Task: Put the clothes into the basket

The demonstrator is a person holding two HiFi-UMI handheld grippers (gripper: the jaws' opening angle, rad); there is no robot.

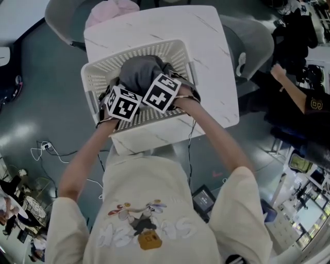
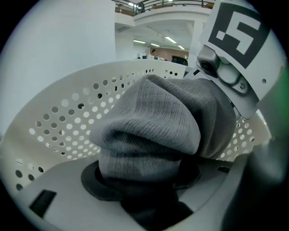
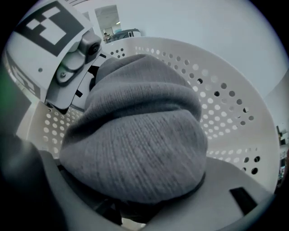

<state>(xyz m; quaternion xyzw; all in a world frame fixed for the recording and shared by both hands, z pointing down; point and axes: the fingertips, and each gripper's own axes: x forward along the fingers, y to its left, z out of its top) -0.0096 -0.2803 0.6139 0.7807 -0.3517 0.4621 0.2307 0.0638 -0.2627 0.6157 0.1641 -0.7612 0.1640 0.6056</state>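
Observation:
A white perforated basket (image 1: 98,72) stands on the white marble table (image 1: 206,46). A grey knit garment (image 1: 140,71) bulges inside it. Both grippers reach steeply down into the basket side by side, and in the head view only their marker cubes show, the left one (image 1: 123,102) and the right one (image 1: 162,93). In the left gripper view my left gripper (image 2: 144,178) is shut on a fold of the garment (image 2: 153,126), with the basket wall (image 2: 63,122) behind. In the right gripper view my right gripper (image 3: 131,200) is shut on another bunched part of the garment (image 3: 140,149). The fingertips are hidden by cloth.
A pink cloth (image 1: 114,10) lies on a grey chair behind the table. Another grey chair (image 1: 252,41) stands at the right, with a seated person (image 1: 301,98) beyond it. Cables (image 1: 44,149) lie on the floor at the left.

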